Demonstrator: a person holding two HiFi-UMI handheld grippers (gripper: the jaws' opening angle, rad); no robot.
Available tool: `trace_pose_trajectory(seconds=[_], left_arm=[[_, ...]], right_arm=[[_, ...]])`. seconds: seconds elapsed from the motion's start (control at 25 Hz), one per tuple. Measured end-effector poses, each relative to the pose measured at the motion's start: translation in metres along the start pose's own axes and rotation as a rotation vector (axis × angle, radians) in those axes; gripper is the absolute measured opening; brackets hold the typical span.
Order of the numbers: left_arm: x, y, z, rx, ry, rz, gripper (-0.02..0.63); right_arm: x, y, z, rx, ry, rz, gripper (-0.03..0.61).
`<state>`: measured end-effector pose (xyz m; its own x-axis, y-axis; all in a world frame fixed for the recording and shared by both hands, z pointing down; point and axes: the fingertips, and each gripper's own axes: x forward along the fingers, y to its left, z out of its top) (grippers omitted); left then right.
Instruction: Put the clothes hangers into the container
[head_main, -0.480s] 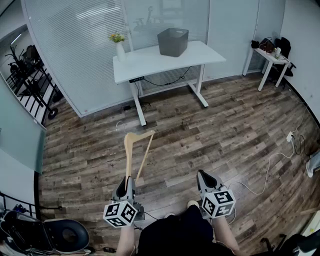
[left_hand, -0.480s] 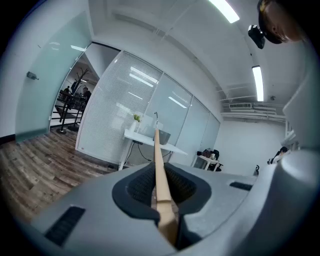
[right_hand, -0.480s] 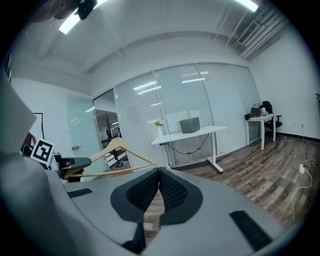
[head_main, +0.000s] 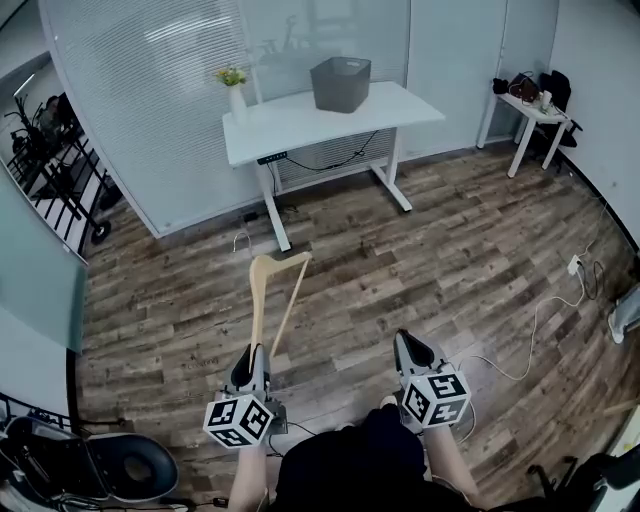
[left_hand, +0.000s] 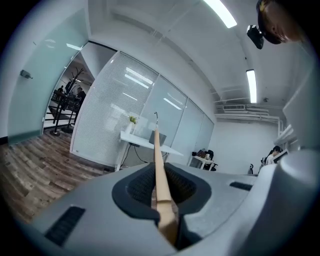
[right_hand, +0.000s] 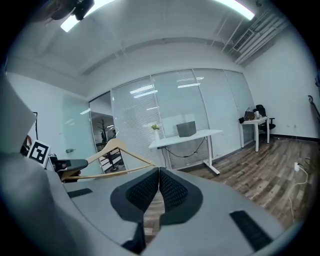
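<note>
Over the floor (head_main: 450, 240), left hand-held gripper (head_main: 252, 358) grips a hanger (head_main: 256, 305), right hand-held gripper (head_main: 408, 345) clenched

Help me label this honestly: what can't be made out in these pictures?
- Inside of the container: head view, its own walls hide it.
- Hook of the hanger: head view, too thin to see.
- Items on the side table: head view, too small.
</note>
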<state>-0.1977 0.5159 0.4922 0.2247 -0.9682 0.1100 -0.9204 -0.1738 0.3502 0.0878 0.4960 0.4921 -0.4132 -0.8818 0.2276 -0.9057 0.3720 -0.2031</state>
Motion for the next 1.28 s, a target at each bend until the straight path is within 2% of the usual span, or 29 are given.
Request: trace_pose_trajectory(seconds=[0.8,1.28], left_arm=[[0.011,0.011,-0.006,-0.008,0.027,-0.012,0.057],[0.098,0.03,0.002,0.007,0.047,-0.004,0.057]], right_arm=[[0.015,0.004,-0.007,0.019,0.027,-0.017,0.029],[0.099,-0.024,0.016,0.013,0.041,-0.004,0.028]])
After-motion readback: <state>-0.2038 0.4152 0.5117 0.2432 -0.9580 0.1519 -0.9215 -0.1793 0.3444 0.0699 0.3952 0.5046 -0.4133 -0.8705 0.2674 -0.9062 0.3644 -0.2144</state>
